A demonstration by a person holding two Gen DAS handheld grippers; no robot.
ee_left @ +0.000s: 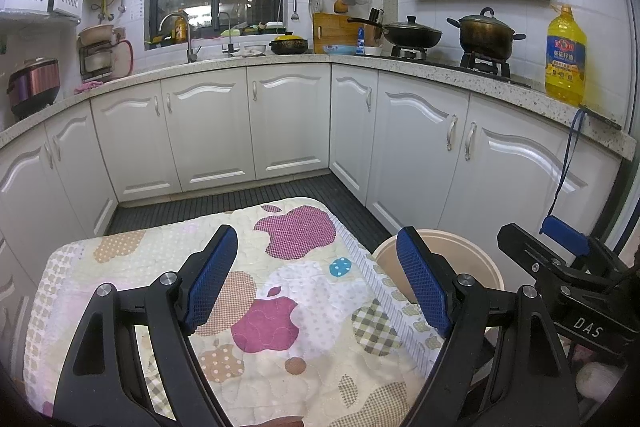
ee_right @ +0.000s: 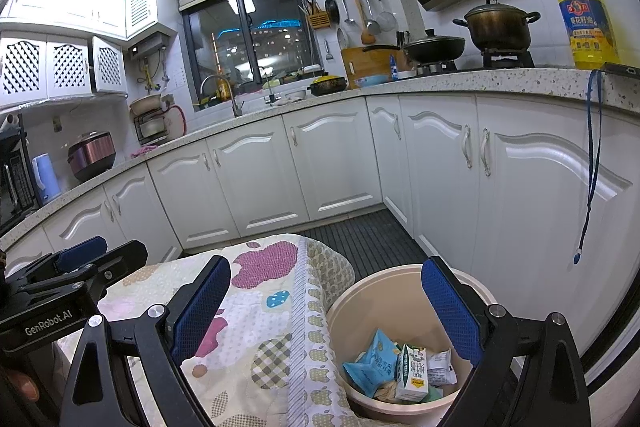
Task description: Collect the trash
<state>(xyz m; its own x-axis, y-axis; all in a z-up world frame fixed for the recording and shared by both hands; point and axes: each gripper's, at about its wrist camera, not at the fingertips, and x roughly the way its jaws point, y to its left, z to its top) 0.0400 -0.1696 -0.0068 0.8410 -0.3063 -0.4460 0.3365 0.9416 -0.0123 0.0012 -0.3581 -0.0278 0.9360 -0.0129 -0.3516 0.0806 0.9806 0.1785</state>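
Kitchen: milk carton (ee_right: 412, 373) upright in bin (ee_right: 360, 311) (both grippers' fingers spread, empty).

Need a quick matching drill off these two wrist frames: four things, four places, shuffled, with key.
Things:
1. oil bottle
2. blue packet
3. rice cooker
4. brown pot

Places:
A. inside the bin
B. on a stove burner
C. on the counter at the far right, near the hanging blue strap
D. on the left stretch of counter

Pairs: 1-C, 2-A, 3-D, 4-B
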